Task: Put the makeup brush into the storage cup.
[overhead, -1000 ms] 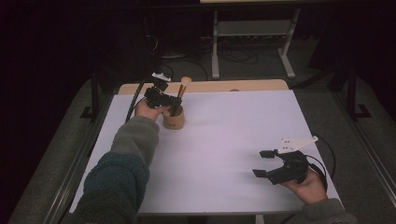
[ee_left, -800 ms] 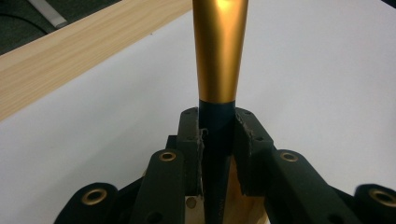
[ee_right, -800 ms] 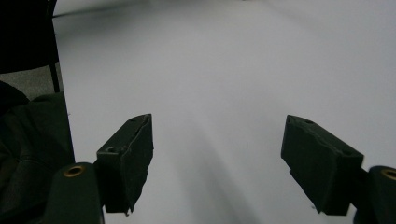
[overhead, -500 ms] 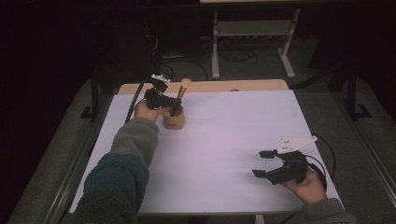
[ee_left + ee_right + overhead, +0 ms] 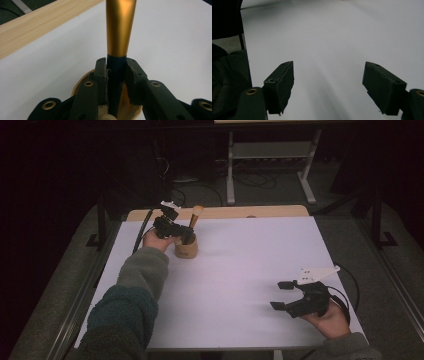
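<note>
At the far left of the white worktop (image 5: 250, 270), the left gripper (image 5: 184, 233) is clamping a brush (image 5: 194, 220) by its dark stem, just where the stem is rising out of a small wooden holder (image 5: 186, 249). In the left gripper view the two jaws are pressing against either side of that dark stem (image 5: 115, 75), with the gold part of the brush widening above them and the rim of the holder (image 5: 80, 85) peeking out beneath. The brush is standing nearly upright in the holder, leaning slightly to the right, its pale tip pointing up toward the wooden strip (image 5: 220, 212) that is running along the worktop's far edge. The person's left hand (image 5: 155, 239) is wrapping around the gripper body, and a grey and teal sleeve (image 5: 135, 295) is stretching back toward the near edge.

Well apart from all this, at the near right corner, the right gripper (image 5: 284, 295) is hanging just over the worktop in the person's right hand (image 5: 327, 317), its jaws spread wide and holding nothing. A pale three-cornered plate is sitting on top of it. In the right gripper view the gripper (image 5: 328, 87) is pointing across bare white worktop (image 5: 332, 37), with the two black jaws far apart.
</note>
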The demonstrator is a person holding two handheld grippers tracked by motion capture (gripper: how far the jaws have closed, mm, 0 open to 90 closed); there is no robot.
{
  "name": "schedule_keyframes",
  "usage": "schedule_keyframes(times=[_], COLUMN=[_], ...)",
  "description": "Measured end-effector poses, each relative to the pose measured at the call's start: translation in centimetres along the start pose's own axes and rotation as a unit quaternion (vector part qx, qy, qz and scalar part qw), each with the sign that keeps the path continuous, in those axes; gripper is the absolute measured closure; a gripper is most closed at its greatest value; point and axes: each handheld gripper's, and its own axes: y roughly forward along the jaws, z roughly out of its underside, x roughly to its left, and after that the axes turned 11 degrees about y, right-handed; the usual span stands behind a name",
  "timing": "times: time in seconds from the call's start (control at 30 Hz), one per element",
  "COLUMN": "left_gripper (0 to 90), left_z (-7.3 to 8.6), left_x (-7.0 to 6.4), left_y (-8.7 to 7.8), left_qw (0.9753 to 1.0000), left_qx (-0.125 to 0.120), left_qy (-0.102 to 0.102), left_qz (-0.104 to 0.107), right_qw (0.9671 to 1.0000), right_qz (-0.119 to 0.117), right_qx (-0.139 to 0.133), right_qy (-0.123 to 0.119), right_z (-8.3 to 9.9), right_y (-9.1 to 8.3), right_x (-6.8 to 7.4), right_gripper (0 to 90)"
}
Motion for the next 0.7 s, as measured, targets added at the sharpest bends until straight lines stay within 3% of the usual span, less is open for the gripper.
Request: schedule_keyframes(times=[0.17,0.33,0.7], left_gripper=[67.5,66.1,63.1], left_z=[-0.2,-0.3,-0.5], left_x=[-0.1,-0.1,-0.8], left_y=[-0.6,-1.2,-2.5], left_qw=[0.9999,0.9999,0.9998], left_qx=[-0.013,-0.009,-0.017], left_qy=[-0.006,0.007,0.01], left_qz=[-0.006,-0.006,-0.006], right_qw=[1.0,1.0,1.0], right_qz=[0.0,-0.001,0.009], right_qx=[0.0,0.0,-0.004], right_qy=[-0.001,-0.001,0.002], right_z=[0.0,-0.1,0.0], right_y=[0.1,0.2,0.0], right_x=[0.1,0.1,-0.1], right_gripper=[24.3,24.3,23.7])
